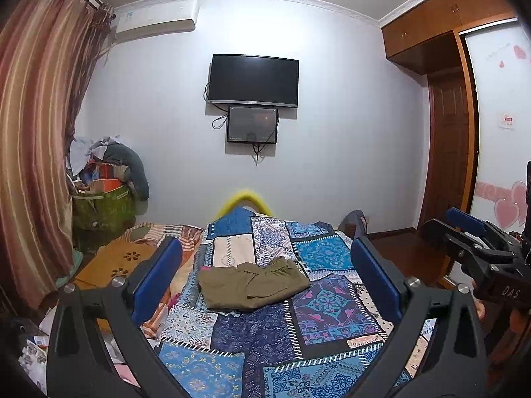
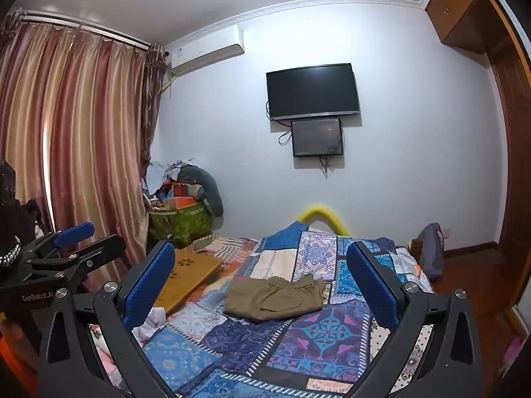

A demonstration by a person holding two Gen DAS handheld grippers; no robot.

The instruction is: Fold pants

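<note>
A pale-walled bedroom holds a bed covered by a blue patchwork quilt of ornate printed squares, with striped satin curtains on the left and a black wall-mounted television on the far wall. The olive-green pants, soft and creased, lie folded into a rough rectangle mid-bed, elastic waistband on the far side. The left gripper and right gripper hover nearer, ribbed blue pads spread wide, holding nothing.
</note>
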